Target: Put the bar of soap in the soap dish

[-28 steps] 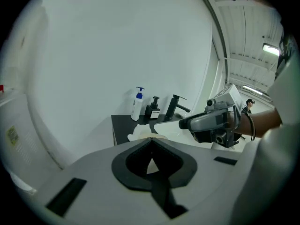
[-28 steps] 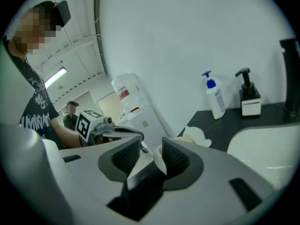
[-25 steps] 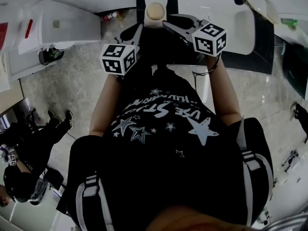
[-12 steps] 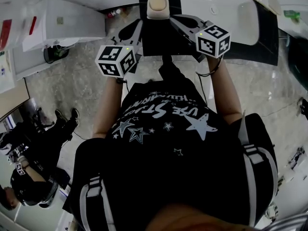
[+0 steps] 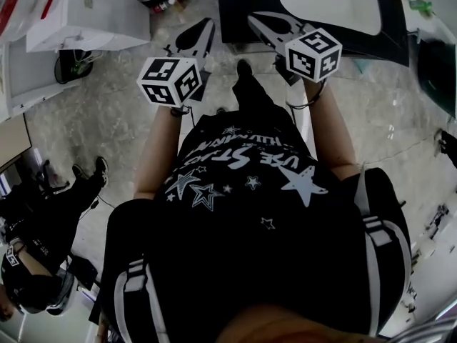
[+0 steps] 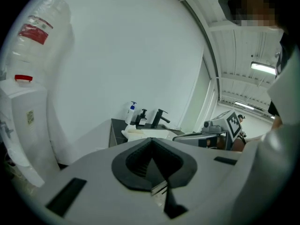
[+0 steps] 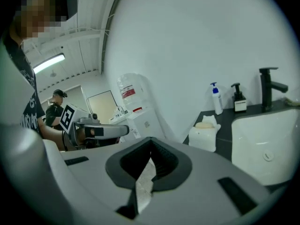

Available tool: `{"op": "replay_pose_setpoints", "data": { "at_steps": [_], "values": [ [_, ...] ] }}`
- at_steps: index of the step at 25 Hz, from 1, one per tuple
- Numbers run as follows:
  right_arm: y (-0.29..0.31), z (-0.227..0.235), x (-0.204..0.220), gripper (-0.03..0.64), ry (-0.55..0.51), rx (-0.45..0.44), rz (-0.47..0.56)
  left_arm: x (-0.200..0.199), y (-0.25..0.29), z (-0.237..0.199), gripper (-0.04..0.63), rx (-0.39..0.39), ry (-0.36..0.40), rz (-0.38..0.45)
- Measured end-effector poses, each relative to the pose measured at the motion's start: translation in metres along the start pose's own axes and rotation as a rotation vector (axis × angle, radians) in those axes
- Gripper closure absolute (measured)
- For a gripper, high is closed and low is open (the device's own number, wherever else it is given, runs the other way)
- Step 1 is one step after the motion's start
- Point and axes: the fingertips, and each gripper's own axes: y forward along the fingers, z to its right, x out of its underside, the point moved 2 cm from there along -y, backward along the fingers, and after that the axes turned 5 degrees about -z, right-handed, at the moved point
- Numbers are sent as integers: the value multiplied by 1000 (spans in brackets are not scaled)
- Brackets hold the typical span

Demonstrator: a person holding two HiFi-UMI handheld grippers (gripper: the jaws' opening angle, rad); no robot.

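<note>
In the right gripper view the dark worktop [image 7: 224,121] at centre right carries the white soap dish [image 7: 204,136], and the bar of soap [image 7: 204,124] lies in it. The task seems done. This is probably why the right gripper [image 7: 150,142] and the left gripper [image 6: 151,142] are well apart from the dish, with fingers pressed together and empty.

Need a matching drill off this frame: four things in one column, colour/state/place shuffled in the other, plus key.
Things:
1. bar of soap
2. tap
3. taller pump bottle
4. right gripper

Descriptions:
A. jaws shut, nothing between them
B. white with a blue top
C. black, standing at the back edge of the basin
D. lying in the white soap dish

Pairs: 1-D; 2-C; 3-B; 4-A
</note>
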Motion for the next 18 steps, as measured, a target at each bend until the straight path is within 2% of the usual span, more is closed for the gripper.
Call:
{"op": "replay_pose_setpoints", "data": {
  "at_steps": [6, 10, 18],
  "values": [
    [-29, -56, 20, 609, 10, 6, 71, 17, -57, 27, 583, 27, 1, 45],
    [-52, -91, 38, 609, 55, 13, 126, 32, -88, 49, 583, 62, 12, 62],
    [-96, -138, 79, 609, 84, 82, 151, 68, -126, 97, 583, 135, 2, 54]
  ]
}}
